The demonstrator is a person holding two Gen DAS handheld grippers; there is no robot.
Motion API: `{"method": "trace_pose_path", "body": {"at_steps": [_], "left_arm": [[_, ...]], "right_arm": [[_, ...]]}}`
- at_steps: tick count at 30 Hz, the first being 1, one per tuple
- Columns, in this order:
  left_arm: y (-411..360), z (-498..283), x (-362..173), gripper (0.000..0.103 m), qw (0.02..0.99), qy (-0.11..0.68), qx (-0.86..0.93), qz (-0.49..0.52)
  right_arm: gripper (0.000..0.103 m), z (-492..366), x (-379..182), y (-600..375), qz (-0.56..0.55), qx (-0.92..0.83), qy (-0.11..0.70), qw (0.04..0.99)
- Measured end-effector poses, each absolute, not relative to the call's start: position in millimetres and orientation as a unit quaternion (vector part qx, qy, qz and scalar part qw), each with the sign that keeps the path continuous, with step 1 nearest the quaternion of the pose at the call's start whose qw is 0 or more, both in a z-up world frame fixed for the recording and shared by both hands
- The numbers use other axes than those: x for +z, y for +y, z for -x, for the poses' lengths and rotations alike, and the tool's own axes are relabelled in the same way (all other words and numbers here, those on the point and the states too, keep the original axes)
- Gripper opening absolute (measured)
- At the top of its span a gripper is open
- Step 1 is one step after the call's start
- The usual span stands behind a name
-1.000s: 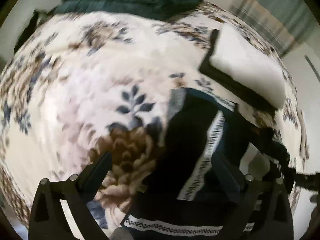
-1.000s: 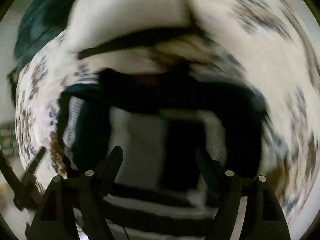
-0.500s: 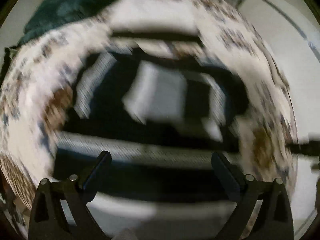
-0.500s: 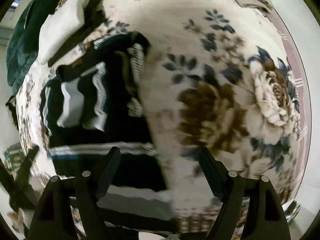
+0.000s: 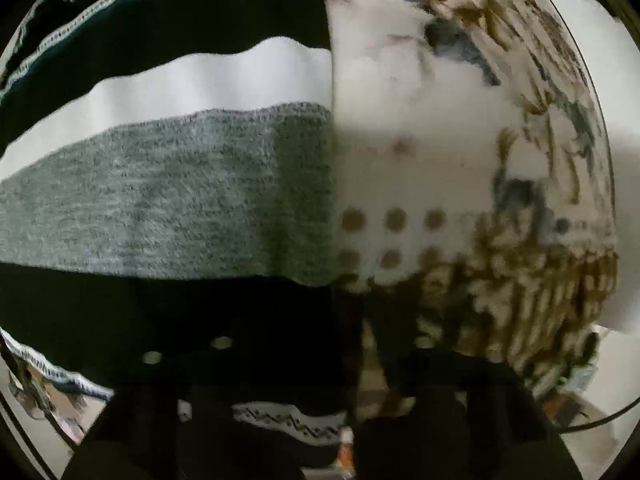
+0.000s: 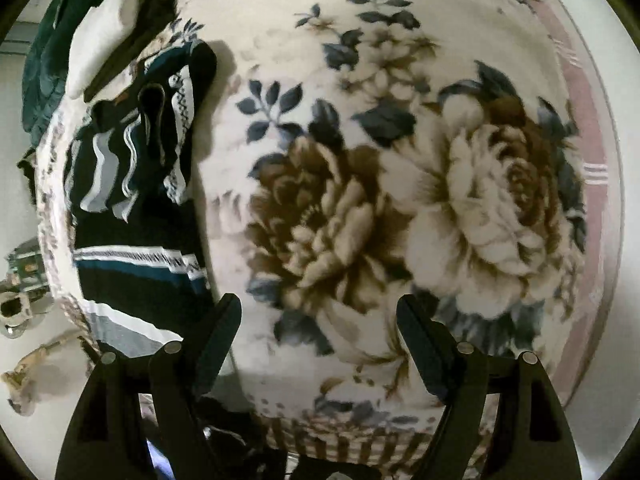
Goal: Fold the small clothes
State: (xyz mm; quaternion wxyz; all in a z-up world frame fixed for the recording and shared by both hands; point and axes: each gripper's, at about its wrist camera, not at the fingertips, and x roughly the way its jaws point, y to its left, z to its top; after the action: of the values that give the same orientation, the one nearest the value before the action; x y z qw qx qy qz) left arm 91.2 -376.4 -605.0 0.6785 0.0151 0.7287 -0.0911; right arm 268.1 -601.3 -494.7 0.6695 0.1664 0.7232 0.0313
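The fleecy floral blanket [image 6: 400,200] now fills the right wrist view more than half a second ago. On its left part lies the knitted striped sweater [image 6: 136,184], dark with white and grey bands, crumpled. The left gripper [image 5: 360,380] has come very near the sweater [image 5: 168,192]; its jaws look nearly together at the hem, but I cannot tell surely. The right gripper [image 6: 320,344] is spread wide over bare blanket.

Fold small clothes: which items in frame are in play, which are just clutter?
In play:
- striped dark sweater
- left gripper, right at the sweater's hem, fingers too dark to read
- right gripper, open over the blanket

Lying about:
- floral blanket, the work surface
- folded white cloth
- dark green bedding
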Motion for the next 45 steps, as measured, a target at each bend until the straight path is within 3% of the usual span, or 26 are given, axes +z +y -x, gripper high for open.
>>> {"method": "trace_pose_path", "body": {"at_steps": [1,8,11,18,19,21,23,31,36,40,45], "left_arm": [[-373,-93,-601,0.004,0.69,0.719,-0.087,-0.016],[-335,-94,-557,0.004,0.721,0.687,-0.088,0.026],[-324,-93,-536,0.004,0.733,0.674,-0.088,0.033],[-295,-91,-512,0.004,0.748,0.652,-0.084,0.087],[-286,-90,-507,0.004,0.75,0.65,-0.084,0.096],[-276,-88,-497,0.004,0.755,0.641,-0.083,0.108],[-262,-89,-488,0.004,0.76,0.633,-0.082,0.123],[-153,-85,-448,0.004,0.763,0.595,-0.053,0.248],[-71,-78,-443,0.004,0.763,0.568,-0.015,0.308],[-2,-76,-460,0.004,0.756,0.549,0.015,0.355],[66,-78,-498,0.004,0.741,0.541,0.039,0.395]], "right_arm": [[0.082,-276,-498,-601,-0.173,0.037,0.721,0.67],[0.082,-372,-525,-575,-0.263,0.124,0.678,0.675],[0.09,-406,-536,-554,-0.297,0.157,0.665,0.667],[0.092,-452,-588,-498,-0.3,0.165,0.713,0.612],[0.087,-452,-591,-493,-0.299,0.166,0.718,0.607],[0.025,-453,-589,-476,-0.271,0.164,0.729,0.607],[0.018,-451,-581,-465,-0.245,0.157,0.729,0.62],[0.013,-465,-489,-384,-0.172,0.141,0.727,0.649],[0.013,-482,-443,-277,-0.101,0.121,0.727,0.669],[0.013,-500,-445,-174,-0.046,0.114,0.726,0.676],[0.013,-517,-489,-56,0.006,0.077,0.732,0.677]]}}
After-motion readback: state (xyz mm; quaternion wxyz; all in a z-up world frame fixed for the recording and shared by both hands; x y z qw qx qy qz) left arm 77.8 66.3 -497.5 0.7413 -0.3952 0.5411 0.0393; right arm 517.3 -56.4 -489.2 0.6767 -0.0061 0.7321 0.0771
